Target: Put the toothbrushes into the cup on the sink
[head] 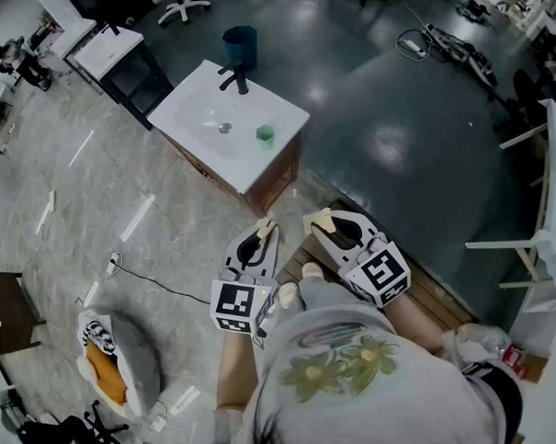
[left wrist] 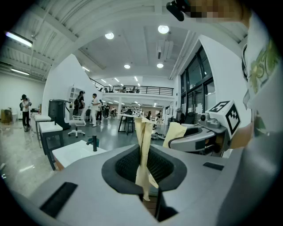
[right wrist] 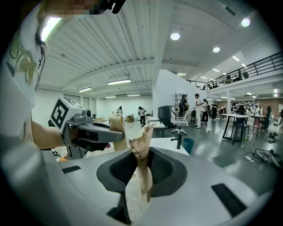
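In the head view a white sink on a wooden cabinet stands ahead on the floor, with a black faucet at its far edge and a small green cup near its right edge. No toothbrush shows in any view. My left gripper and right gripper are side by side close to the person's body, well short of the sink. Both have tan taped pads pressed together with nothing between them. The left gripper view shows its shut pads with the sink beyond. The right gripper view shows its shut pads.
A dark blue bin stands behind the sink. A wooden slatted platform lies underfoot. White shelving is at the right, a bag and a cable lie on the floor at the left. People stand far off.
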`<state>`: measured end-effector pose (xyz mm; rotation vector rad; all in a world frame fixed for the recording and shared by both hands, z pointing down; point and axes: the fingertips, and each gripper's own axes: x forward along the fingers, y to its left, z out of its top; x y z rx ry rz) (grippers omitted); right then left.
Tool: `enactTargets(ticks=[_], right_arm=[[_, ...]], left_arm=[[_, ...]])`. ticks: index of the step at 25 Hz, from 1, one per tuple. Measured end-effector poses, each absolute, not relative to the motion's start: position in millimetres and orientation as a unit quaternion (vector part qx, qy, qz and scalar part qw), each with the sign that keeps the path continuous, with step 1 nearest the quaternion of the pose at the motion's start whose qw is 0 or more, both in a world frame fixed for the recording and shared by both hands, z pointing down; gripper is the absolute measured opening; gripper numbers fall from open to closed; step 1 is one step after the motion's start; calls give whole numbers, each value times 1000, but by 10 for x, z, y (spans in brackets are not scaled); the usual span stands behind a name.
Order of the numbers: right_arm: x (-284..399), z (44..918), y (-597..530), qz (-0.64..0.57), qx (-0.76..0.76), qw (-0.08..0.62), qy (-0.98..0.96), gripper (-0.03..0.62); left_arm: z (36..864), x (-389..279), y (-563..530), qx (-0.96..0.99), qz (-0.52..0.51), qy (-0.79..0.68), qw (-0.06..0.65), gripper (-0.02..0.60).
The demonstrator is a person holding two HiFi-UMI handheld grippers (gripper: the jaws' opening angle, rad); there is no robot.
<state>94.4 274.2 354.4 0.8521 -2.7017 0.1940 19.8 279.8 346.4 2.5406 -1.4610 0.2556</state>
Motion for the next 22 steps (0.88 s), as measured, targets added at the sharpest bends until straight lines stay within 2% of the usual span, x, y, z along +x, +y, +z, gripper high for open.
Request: enactTargets(ticks=[22], right_arm=[[1381, 3638, 2083, 55, 280, 143, -948, 95]], left_arm=[[3562, 572, 2191, 840, 77, -526, 110, 49]])
